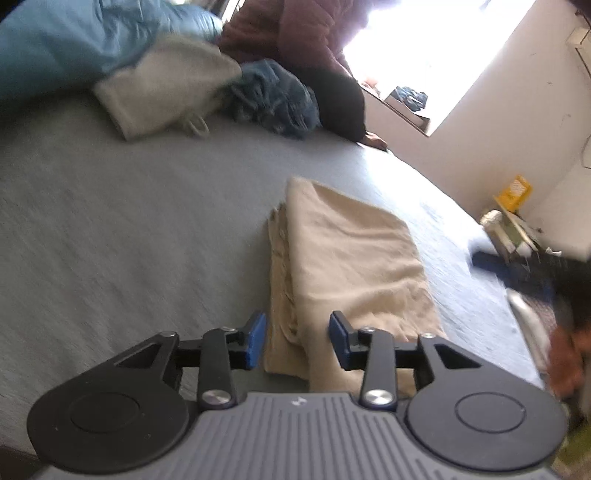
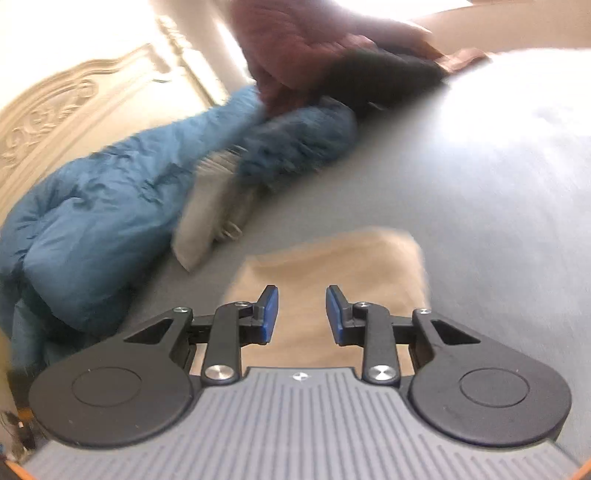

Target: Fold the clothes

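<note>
A folded beige garment point(image 1: 343, 258) lies flat on the grey bed point(image 1: 129, 229); it also shows in the right wrist view point(image 2: 332, 262). My left gripper point(image 1: 297, 338) is open and empty, its blue pads either side of the garment's near edge, just above it. My right gripper point(image 2: 301, 314) is open and empty, hovering over the same garment's near end. At the far side lies a pile of clothes: a cream piece point(image 1: 166, 85), a dark blue fuzzy piece point(image 1: 273, 96) and a blue jacket point(image 2: 92, 206).
A person in a maroon top point(image 1: 291, 33) leans on the bed's far edge. A carved cream headboard point(image 2: 55, 107) stands at the left in the right wrist view. Clutter with a yellow box point(image 1: 513, 192) sits past the bed's right edge, by the white wall.
</note>
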The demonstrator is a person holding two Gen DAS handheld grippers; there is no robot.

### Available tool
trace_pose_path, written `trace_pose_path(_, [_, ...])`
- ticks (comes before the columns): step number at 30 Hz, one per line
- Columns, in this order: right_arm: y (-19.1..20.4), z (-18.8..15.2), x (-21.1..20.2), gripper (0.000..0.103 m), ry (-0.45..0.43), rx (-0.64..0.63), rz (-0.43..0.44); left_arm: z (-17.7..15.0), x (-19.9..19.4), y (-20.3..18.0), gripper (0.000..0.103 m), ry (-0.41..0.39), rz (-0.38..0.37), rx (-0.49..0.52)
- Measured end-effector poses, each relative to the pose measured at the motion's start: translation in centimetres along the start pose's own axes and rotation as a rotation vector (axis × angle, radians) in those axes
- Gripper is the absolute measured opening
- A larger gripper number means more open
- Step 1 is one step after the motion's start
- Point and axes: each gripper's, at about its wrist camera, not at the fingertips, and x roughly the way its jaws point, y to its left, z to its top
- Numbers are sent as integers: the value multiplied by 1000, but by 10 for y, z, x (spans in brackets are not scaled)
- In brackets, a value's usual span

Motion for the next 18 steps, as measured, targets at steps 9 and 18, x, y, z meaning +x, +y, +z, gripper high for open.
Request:
trace_pose_path(9, [-26,-66,-21,28,37,129,-22,19,22,-40,43,18,96,123])
trace_pose_path(18, [-27,-113,-38,28,206,252,20,24,57,-47,43,61,199,153])
